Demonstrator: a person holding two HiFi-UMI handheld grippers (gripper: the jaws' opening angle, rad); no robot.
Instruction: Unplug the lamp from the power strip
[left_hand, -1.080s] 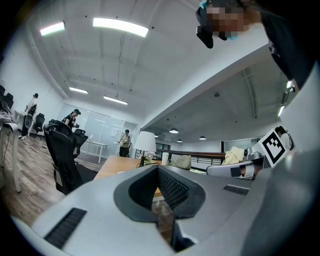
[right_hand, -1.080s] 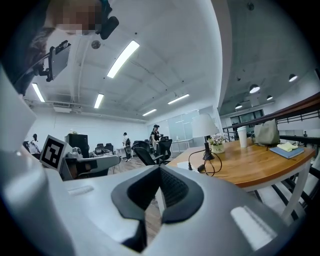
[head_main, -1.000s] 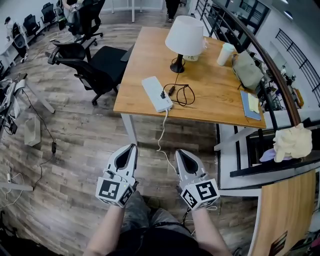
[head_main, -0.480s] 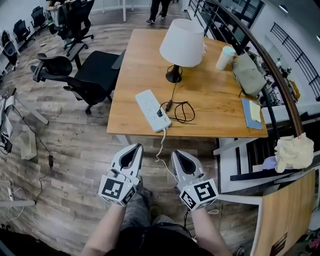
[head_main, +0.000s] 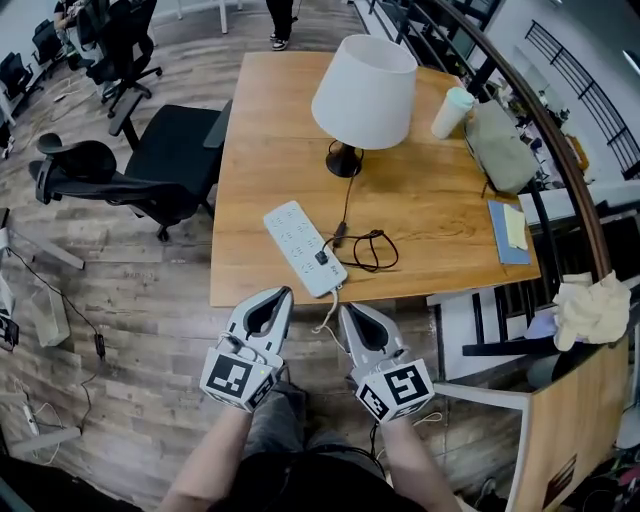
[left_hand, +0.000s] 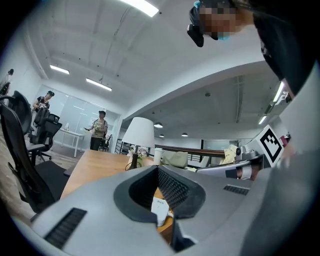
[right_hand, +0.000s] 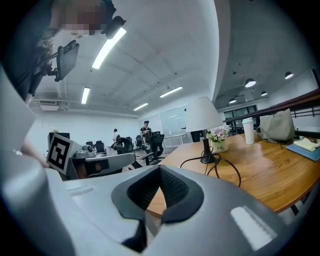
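Hovering by pwr strip: L hand-held gripper, R hand-held gripper, both pressed together.

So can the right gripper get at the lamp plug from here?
Probably yes: the plug sits in the strip near the front edge of the table, just ahead of the right gripper, with nothing between them. Its jaws are shut.

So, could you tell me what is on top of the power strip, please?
One black plug sits in the power strip near its near end, its cord looping toward the lamp. The socket beneath it is covered; other sockets look empty.
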